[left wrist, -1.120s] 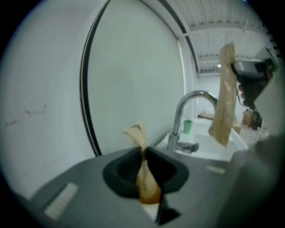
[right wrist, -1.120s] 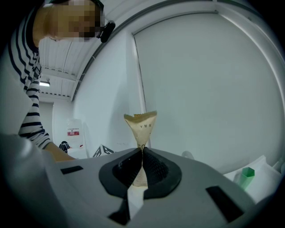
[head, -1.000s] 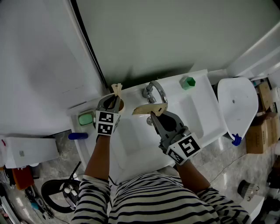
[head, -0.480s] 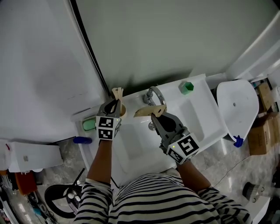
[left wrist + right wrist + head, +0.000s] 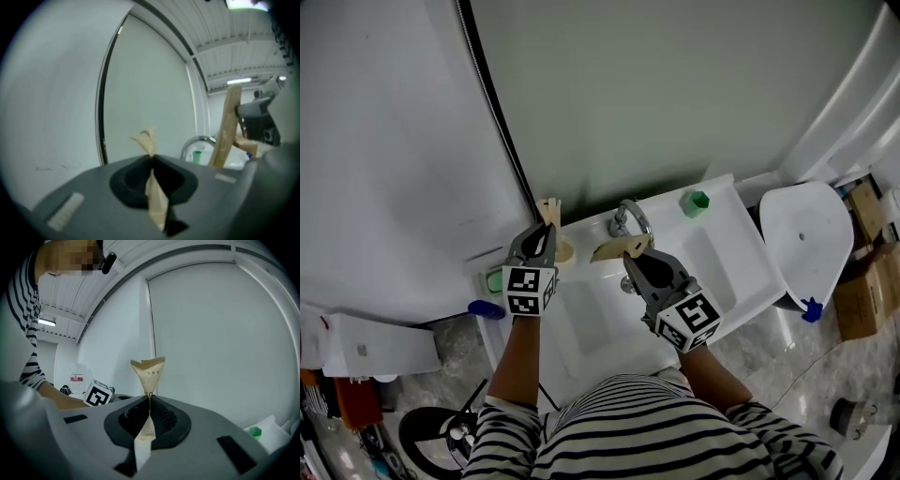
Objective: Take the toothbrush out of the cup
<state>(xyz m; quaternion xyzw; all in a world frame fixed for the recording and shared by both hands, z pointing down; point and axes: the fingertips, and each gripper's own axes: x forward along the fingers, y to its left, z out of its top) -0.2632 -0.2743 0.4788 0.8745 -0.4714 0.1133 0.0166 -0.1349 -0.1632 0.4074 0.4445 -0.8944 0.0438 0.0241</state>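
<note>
Left gripper (image 5: pixel 541 246) has its fingers clenched on the paper-wrapped toothbrush (image 5: pixel 549 212). It sticks up past the fingertips, right beside the cup (image 5: pixel 567 251) on the sink (image 5: pixel 727 246). Right gripper (image 5: pixel 631 260) is clamped on another pack (image 5: pixel 614 249) near the tap (image 5: pixel 630 214).

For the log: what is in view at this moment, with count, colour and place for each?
sink: one, white, centre, against the wall
faucet: one, chrome, back of the sink
cup: one, tan, back left of the sink
small cap-like item: one, green, back right rim
soap-like block: one, pale green, left of the sink
blue item: one, blue, lower left of the sink
toilet: one, white, right of the sink
cardboard boxes: at least two, brown, far right
left packet: one, tan paper, beside the cup
right packet: one, tan paper, over the basin
left gripper: grey, shut on the left packet
right gripper: grey, shut on the right packet
</note>
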